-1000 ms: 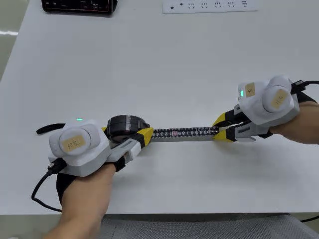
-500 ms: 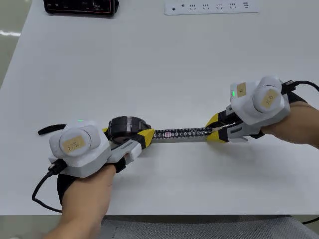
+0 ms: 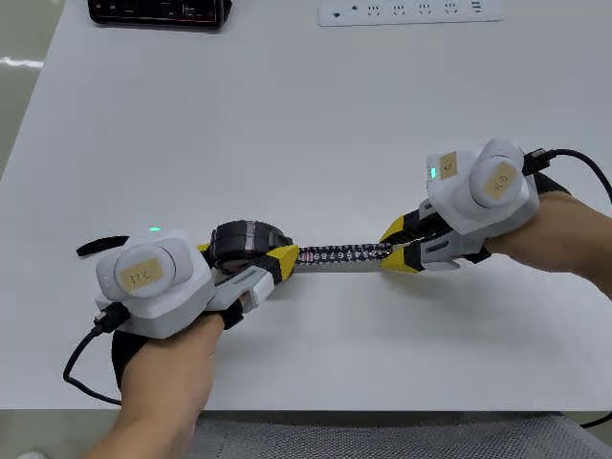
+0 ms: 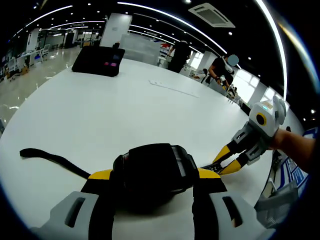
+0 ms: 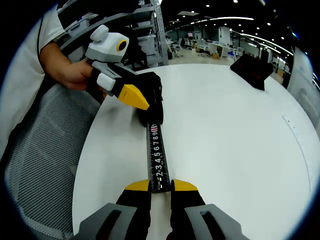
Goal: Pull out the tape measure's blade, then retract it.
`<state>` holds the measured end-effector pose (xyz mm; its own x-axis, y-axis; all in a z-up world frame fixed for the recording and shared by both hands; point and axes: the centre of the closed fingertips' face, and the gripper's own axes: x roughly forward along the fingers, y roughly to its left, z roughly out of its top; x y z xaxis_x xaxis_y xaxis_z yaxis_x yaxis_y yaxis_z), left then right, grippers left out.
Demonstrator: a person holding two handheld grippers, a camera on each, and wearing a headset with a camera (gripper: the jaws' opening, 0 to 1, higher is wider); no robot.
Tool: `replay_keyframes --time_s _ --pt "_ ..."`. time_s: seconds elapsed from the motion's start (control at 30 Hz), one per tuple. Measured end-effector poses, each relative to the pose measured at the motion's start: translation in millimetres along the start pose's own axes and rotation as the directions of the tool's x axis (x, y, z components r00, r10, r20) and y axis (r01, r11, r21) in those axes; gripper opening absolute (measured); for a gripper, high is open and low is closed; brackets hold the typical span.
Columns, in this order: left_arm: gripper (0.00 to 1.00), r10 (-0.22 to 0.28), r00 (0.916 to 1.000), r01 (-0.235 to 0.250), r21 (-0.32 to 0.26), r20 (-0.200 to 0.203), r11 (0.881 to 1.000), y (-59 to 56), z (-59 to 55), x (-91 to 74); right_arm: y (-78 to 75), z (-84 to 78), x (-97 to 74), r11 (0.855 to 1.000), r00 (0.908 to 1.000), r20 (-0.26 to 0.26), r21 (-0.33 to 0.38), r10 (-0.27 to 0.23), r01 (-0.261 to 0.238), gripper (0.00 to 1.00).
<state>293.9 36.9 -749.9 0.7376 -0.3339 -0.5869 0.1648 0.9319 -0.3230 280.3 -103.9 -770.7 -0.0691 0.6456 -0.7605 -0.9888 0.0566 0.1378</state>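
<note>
Nearest the person, a grey mesh chair seat (image 3: 382, 435) showed below the edge of the white table (image 3: 287, 124). The left hand (image 3: 167, 373) held the left gripper (image 3: 241, 253) low on the table's near side. Its yellow-tipped fingers (image 3: 280, 260) were closed around the black round tape measure case (image 3: 244, 241), one on each flank. In the left gripper view the case (image 4: 152, 167) sat clamped between the left gripper (image 4: 155, 175) tips and rested on the table. A black wrist strap (image 4: 50, 157) trailed from the case across the white surface to the left.

From the case, the dark numbered blade (image 3: 344, 255) ran out flat along the table to the right gripper (image 3: 394, 249), which was carried by the right hand (image 3: 555, 234). In the right gripper view, the right gripper (image 5: 160, 186) had its fingers (image 5: 137, 186) pinched shut on the blade's free end. The blade (image 5: 156, 155) stretched straight ahead to the case (image 5: 152, 97), with white numerals and a red mark near the far end.

Farther back, well apart from the work, a black flat device (image 3: 158, 11) lay at the table's far left edge. A white power strip (image 3: 411, 11) lay at the far edge to its right. Beyond the table, the left gripper view showed people (image 4: 180, 55) standing in a lit hall.
</note>
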Motion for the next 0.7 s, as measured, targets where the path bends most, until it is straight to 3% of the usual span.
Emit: replay_keyframes --time_s 0.7 --pt "0.58 -0.009 1.0 0.009 0.015 -0.001 1.0 -0.8 -0.5 -0.3 7.3 20.7 20.0 0.999 0.9985 0.04 0.032 0.037 -0.038 0.11"
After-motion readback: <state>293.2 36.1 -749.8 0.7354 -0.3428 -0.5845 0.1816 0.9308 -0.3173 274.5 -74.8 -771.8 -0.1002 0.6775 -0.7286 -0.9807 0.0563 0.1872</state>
